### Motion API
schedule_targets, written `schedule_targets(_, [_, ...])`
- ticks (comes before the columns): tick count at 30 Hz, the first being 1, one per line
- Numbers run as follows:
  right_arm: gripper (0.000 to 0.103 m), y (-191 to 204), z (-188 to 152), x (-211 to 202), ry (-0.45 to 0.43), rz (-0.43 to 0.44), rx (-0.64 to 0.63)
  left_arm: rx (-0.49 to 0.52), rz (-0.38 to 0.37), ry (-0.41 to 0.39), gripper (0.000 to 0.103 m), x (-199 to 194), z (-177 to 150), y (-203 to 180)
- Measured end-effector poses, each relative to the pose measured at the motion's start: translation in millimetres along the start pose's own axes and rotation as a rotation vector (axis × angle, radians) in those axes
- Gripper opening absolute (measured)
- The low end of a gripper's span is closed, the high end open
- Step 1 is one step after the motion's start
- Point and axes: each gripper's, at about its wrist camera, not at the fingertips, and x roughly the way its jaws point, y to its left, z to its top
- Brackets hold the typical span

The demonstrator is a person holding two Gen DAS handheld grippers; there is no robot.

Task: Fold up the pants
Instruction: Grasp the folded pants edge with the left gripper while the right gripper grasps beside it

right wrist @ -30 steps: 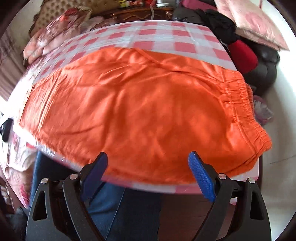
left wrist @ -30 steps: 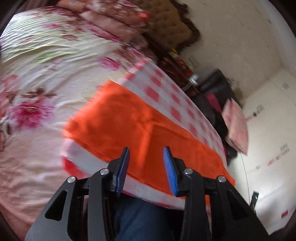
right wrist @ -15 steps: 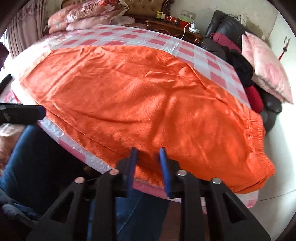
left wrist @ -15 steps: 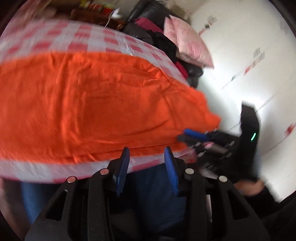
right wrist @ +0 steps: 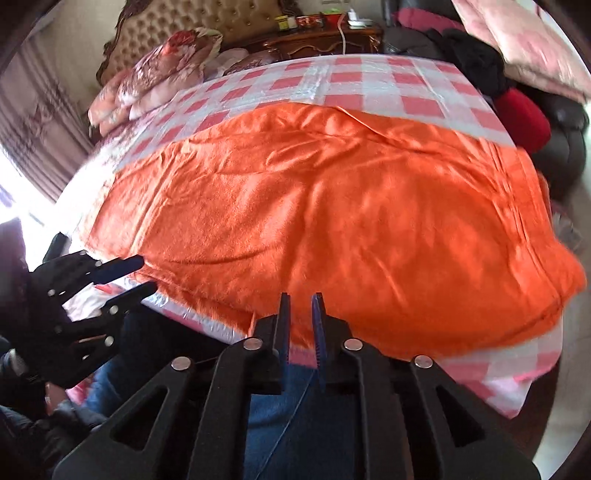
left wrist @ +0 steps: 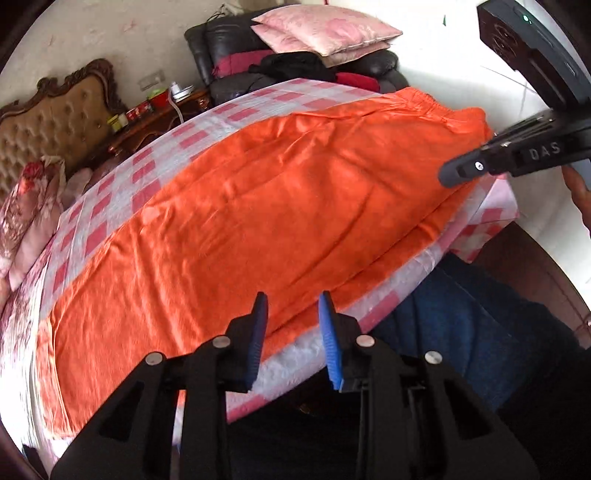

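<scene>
The orange pants (left wrist: 266, 206) lay spread flat and lengthwise on a pink-and-white checked cloth (left wrist: 162, 155) covering a table, their near long edge running along the table's front edge and their gathered waistband (right wrist: 517, 177) toward the right end in the right wrist view.

The left gripper (left wrist: 291, 306) hovered at that near edge toward the leg end. Its jaws had just been closing and stood at a narrow gap; the blue pads (left wrist: 258, 332) framed the orange hem without pressing on it, so nothing was gripped. In the right wrist view the same tool (right wrist: 144, 275) showed at the left, its 2 fingers apart beside the fabric's edge.

The right gripper (right wrist: 301, 306) sat at the front edge nearer the waistband. Its jaws had just opened slightly and stood almost together. Whether the pads pinched the hem could not be told from its own view, and in the left wrist view its fingers (left wrist: 461, 171) lay over the cloth near the waistband corner with the tips hidden.

A person's blue jeans (right wrist: 295, 413) showed beneath both tools. Behind the table stood a tufted headboard (left wrist: 55, 118), floral bedding (right wrist: 159, 70), a cluttered wooden nightstand (right wrist: 321, 35) and pink cushions (left wrist: 325, 29) on a dark sofa.
</scene>
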Motion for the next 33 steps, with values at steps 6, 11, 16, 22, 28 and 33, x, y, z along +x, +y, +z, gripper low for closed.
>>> schedule_targets(6, [0.022,-18,-19,6,0.048,0.037,0.087,0.168,0.085,0.038,0.025,16,0,-21])
schedule_targets(11, [0.027,-16,-28,11,0.082,0.080,0.096,0.222,0.131,0.041,0.005,22,4,-26])
schedule_targets(16, [0.072,-12,-20,-1,0.025,0.188,0.145,0.186,0.123,-0.002,0.003,7,15,-17])
schedule_targets(22, [0.072,-18,-7,7,0.045,0.336,0.275,0.160,0.122,-0.044,0.003,-13,21,-12])
schedule_targets(28, [0.072,-18,2,15,0.040,0.376,0.339,0.148,0.119,-0.074,0.002,-24,25,-11])
schedule_targets(33, [0.067,-28,9,21,0.007,0.316,0.423,0.137,0.117,-0.092,0.002,-31,25,-9])
